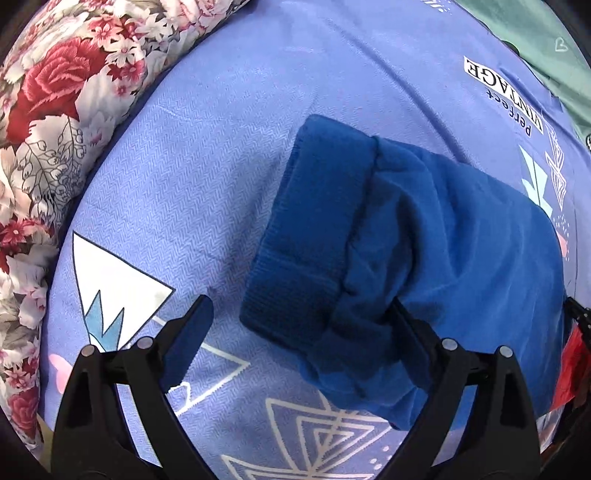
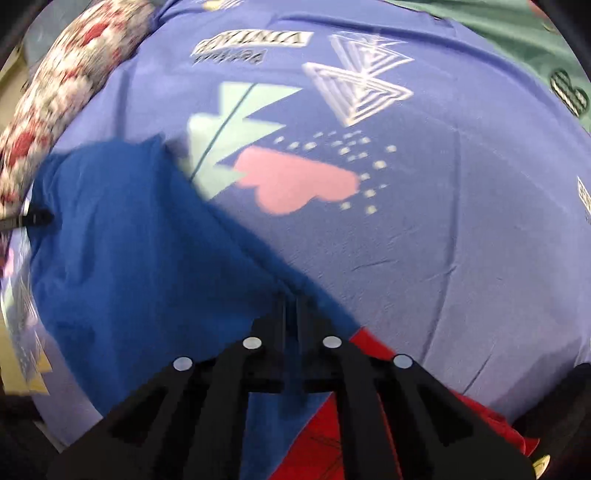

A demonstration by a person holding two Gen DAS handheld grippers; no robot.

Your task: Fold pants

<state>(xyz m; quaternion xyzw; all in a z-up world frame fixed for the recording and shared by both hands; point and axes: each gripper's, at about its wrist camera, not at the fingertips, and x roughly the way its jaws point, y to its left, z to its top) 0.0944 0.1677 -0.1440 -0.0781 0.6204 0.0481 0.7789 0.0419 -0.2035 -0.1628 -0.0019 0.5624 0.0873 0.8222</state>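
Blue pants (image 1: 461,240) lie on a purple printed bedsheet (image 1: 221,129), with a ribbed cuff (image 1: 306,229) at the end of a leg. My left gripper (image 1: 299,317) hangs open over that cuff. Its right finger (image 1: 406,325) touches the bunched fabric beside the cuff, and its left finger (image 1: 195,321) stands apart over the sheet. In the blurred right wrist view the pants (image 2: 129,240) fill the lower left. My right gripper (image 2: 291,310) is shut at their edge, with blue fabric showing in the slit between its fingers.
A floral quilt (image 1: 44,110) borders the sheet on the left (image 2: 74,66). Green cloth (image 1: 535,37) lies at the far right (image 2: 517,33). A red item (image 2: 332,424) lies under the right gripper. A black tip (image 2: 35,218) pokes in at the left edge.
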